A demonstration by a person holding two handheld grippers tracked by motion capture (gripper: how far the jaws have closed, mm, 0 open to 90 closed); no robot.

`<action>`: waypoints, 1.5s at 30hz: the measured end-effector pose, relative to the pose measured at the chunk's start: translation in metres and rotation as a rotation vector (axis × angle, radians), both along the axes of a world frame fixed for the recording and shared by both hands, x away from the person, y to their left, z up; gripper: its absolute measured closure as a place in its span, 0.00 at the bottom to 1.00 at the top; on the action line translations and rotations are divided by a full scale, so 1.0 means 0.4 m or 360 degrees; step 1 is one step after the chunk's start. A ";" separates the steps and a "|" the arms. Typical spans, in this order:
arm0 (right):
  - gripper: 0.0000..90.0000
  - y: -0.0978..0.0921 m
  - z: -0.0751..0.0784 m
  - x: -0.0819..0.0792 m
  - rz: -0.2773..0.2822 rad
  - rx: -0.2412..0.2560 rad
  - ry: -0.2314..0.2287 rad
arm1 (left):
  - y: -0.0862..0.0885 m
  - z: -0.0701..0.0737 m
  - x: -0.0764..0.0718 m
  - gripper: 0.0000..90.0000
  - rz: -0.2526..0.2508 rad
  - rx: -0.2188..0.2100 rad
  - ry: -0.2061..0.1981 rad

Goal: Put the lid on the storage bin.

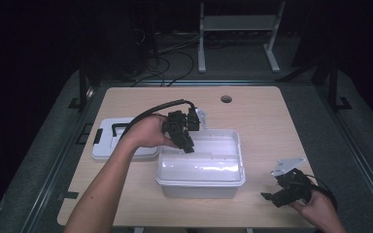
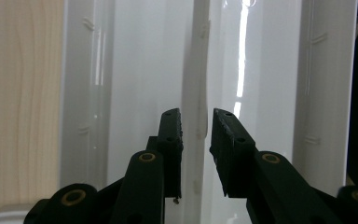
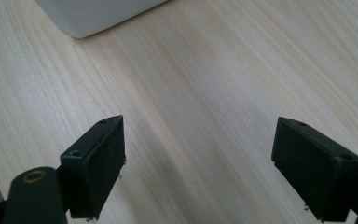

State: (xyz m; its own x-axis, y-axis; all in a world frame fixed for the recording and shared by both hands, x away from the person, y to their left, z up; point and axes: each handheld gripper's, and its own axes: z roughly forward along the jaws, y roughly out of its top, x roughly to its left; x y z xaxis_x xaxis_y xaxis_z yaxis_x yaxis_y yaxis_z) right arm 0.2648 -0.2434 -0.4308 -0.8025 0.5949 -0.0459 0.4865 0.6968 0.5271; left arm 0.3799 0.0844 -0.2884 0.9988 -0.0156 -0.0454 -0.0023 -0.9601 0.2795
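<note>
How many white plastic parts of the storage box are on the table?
2: the open white bin at the table's middle, under the left gripper, and its lid lying flat to its left.

Overhead light falls on the pale wooden table [image 1: 262, 121] while the surrounding room stays nearly black. Glare streaks the glossy white plastic bin [image 2: 242, 70], and the close black jaws look soft.

Both forearms are bare, with no sleeves. Each black hand-held gripper [image 1: 183, 137] trails a black cable. Brass screws dot the left jaws; the right hand-held gripper [image 1: 282, 194] carries a grey three-cornered plate.

No readable text, label, brand, number or sign on any surface, in any view
</note>
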 end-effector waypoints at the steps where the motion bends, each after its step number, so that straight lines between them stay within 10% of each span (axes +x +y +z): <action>1: 0.19 0.000 0.000 0.001 0.0000 0.0000 0.0001 | 0.009 0.003 0.000 0.80 0.0009 -0.0012 -0.0002; 27: 0.18 0.010 -0.004 0.008 -0.0005 -0.0002 0.0019 | 0.251 0.057 0.024 0.69 0.0240 -0.0261 -0.0112; 45: 0.18 0.013 -0.008 0.009 -0.0013 0.0006 0.0035 | 0.438 0.000 0.080 0.65 0.0447 -0.0289 -0.0119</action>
